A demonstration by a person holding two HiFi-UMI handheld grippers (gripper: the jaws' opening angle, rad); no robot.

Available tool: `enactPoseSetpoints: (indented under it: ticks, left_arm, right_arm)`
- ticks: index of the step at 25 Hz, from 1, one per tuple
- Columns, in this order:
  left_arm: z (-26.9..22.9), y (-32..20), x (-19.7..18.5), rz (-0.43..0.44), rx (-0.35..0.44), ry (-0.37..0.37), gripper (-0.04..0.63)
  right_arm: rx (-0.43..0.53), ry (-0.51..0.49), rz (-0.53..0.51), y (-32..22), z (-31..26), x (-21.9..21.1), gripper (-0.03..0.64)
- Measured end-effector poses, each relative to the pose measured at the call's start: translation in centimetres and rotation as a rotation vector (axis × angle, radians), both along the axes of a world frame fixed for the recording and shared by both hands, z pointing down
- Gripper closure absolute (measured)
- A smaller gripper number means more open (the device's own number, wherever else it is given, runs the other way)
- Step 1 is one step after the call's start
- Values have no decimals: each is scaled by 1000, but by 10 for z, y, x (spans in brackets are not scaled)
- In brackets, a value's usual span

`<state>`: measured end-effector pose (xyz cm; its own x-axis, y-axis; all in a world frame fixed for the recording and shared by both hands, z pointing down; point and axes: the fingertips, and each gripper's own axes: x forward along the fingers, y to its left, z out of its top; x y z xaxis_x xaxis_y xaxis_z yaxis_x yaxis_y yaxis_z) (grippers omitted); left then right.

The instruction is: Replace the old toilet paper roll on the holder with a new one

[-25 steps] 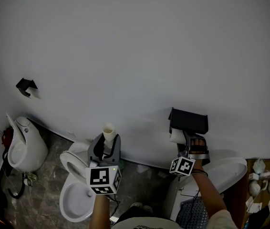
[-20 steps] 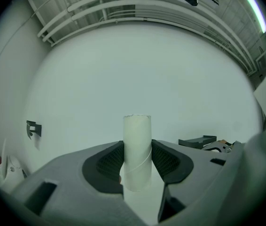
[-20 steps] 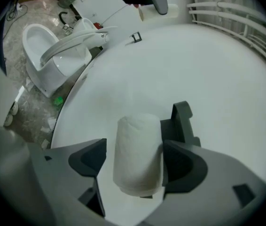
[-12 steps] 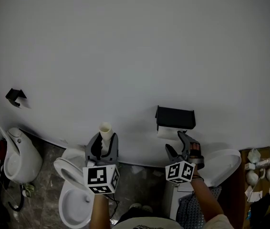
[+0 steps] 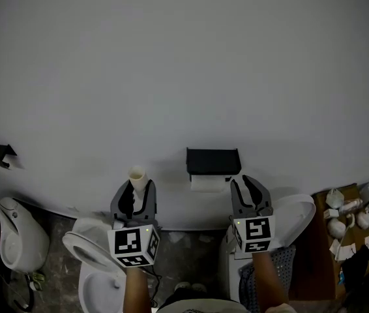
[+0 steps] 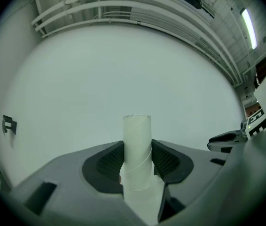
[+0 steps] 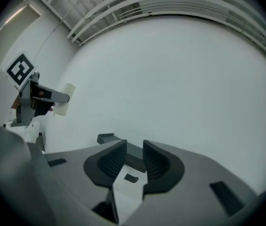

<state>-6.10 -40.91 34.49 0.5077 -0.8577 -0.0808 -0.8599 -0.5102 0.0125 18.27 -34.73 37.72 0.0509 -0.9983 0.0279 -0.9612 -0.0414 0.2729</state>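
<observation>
A black holder (image 5: 213, 162) is fixed to the white wall, with a white paper roll (image 5: 208, 184) hanging under it. My left gripper (image 5: 134, 195) is shut on a bare cardboard tube (image 5: 137, 177), which stands upright between the pads (image 6: 136, 140), left of the holder. My right gripper (image 5: 250, 191) sits just right of the roll, apart from it. Its jaws are closing with a narrow gap and nothing between them (image 7: 135, 157). In the right gripper view the holder's dark top (image 7: 105, 138) shows just beyond the jaws.
A white toilet bowl (image 5: 93, 266) is below the left gripper, and another toilet (image 5: 15, 237) stands far left. A small black bracket (image 5: 0, 154) hangs on the wall at left. A white seat (image 5: 296, 217) and a wooden shelf with white items (image 5: 338, 222) lie right.
My right gripper has come away from the roll under the holder, rolled upright, and narrowed its jaws. The left gripper, still holding the tube, has shifted a little.
</observation>
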Motion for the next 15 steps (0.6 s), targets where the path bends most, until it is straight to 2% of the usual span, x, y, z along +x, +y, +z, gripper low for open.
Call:
enactPoseSetpoints:
  ticks: [6, 10, 15]
  left_arm:
    - [-9, 6, 12, 28, 10, 12, 413]
    - [-8, 9, 14, 31, 6, 15, 414]
    - [-7, 13, 13, 33, 2, 13, 414]
  right_arm:
    - [85, -193, 57, 14, -15, 13, 579]
    - [122, -242, 79, 22, -23, 17, 624]
    - [137, -270, 86, 25, -30, 15, 624]
